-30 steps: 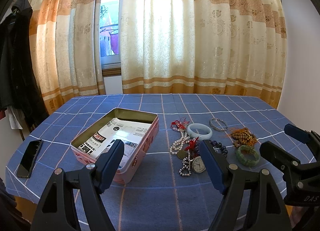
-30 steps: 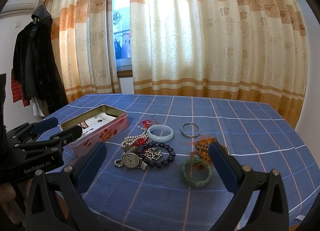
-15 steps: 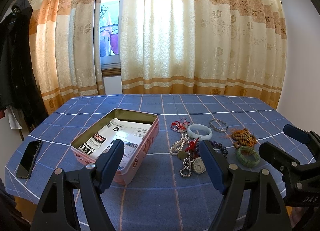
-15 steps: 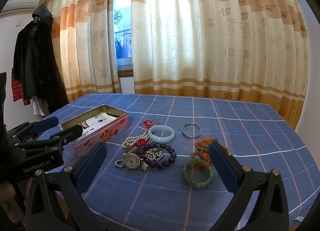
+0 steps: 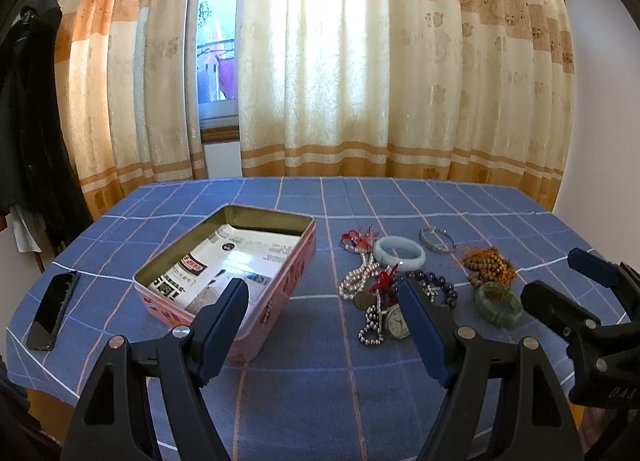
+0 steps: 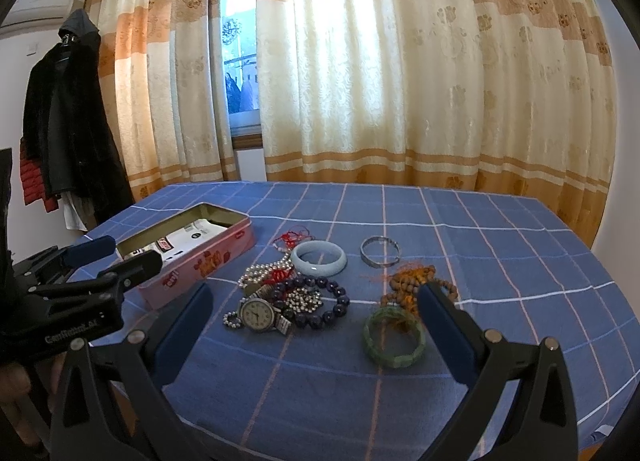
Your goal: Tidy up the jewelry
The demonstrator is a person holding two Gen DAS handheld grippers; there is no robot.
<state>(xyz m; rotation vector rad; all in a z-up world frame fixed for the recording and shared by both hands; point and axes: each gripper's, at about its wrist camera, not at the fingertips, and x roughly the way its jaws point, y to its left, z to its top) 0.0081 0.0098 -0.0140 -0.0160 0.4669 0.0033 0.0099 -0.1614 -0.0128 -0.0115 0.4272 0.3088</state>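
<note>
Jewelry heap at frame centre, tangled and partly hidden.
Watch (image 6: 258, 314) overlaps beads; left gripper (image 5: 322, 315) and right gripper (image 6: 314, 319) both spread wide, holding nothing, above the tablecloth (image 6: 500, 253); tin (image 5: 224, 261) centre-left.

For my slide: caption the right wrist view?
Open right gripper hovers before jewelry beside the pink tin.
</note>
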